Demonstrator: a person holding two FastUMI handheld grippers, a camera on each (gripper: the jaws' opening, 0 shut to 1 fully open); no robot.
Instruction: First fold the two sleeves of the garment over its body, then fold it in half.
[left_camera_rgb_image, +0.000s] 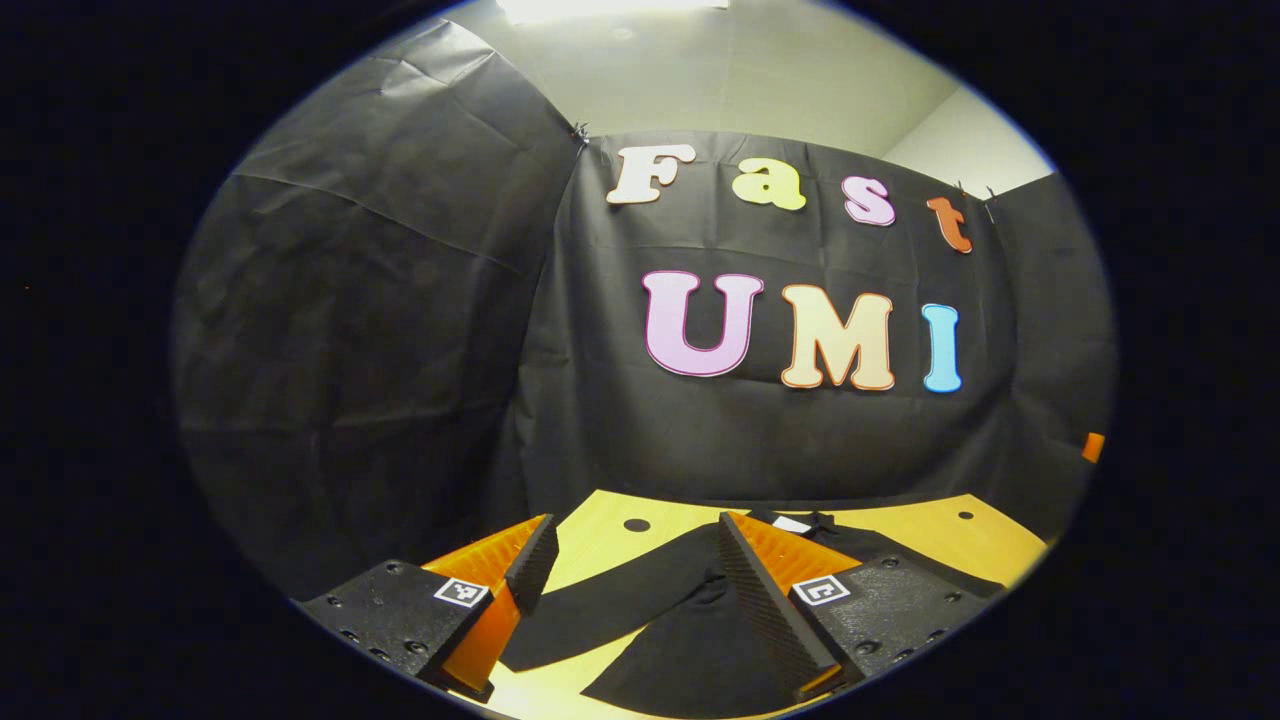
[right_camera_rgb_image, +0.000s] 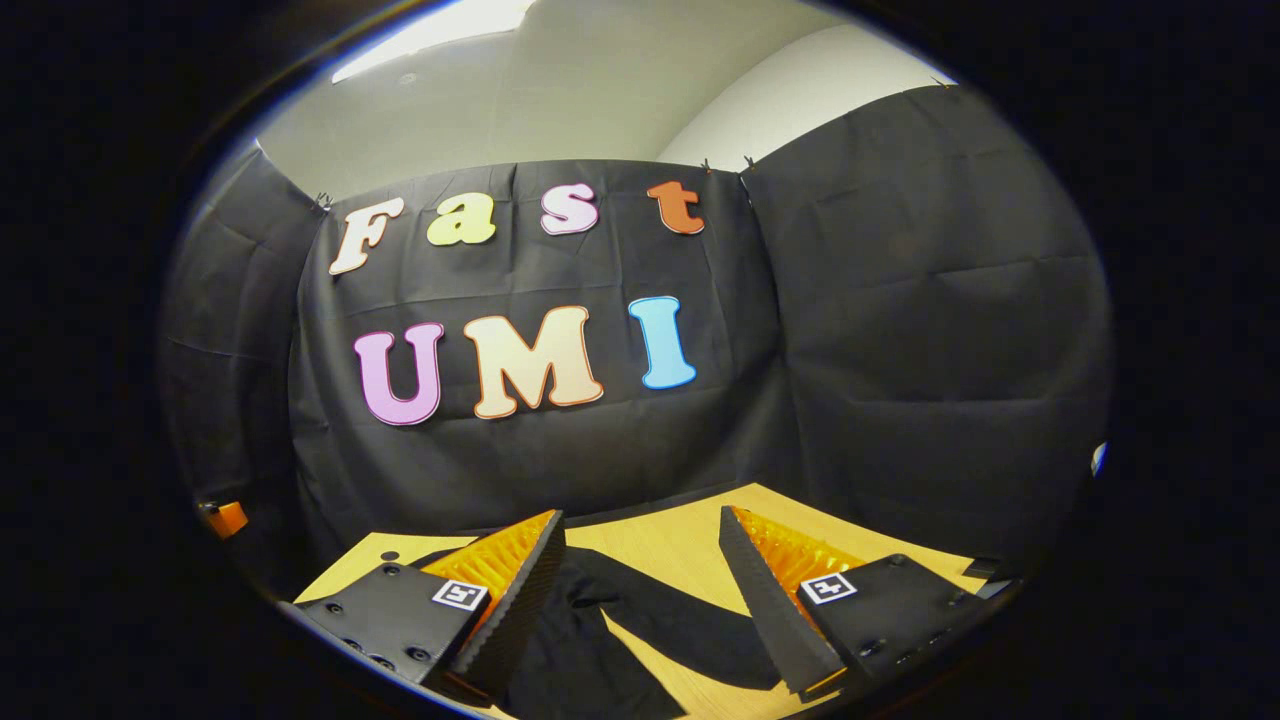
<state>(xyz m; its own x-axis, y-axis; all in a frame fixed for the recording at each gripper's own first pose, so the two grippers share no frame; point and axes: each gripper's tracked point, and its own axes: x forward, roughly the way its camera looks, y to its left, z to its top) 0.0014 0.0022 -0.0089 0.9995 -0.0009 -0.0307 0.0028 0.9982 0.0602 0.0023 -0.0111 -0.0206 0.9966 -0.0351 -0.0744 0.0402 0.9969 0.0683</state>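
Lying flat on table (left_camera_rgb_image: 600, 520), black garment (left_camera_rgb_image: 650, 620) below both spread claws

A black garment (left_camera_rgb_image: 690, 640) lies flat at the bottom of the left gripper view; one sleeve (left_camera_rgb_image: 610, 600) angles toward lower left; a white label (left_camera_rgb_image: 792, 524) shows at its collar.

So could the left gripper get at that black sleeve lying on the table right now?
Probably yes. The left gripper is open above the table, and the sleeve lies flat between its fingers with nothing on top of it or in the way.
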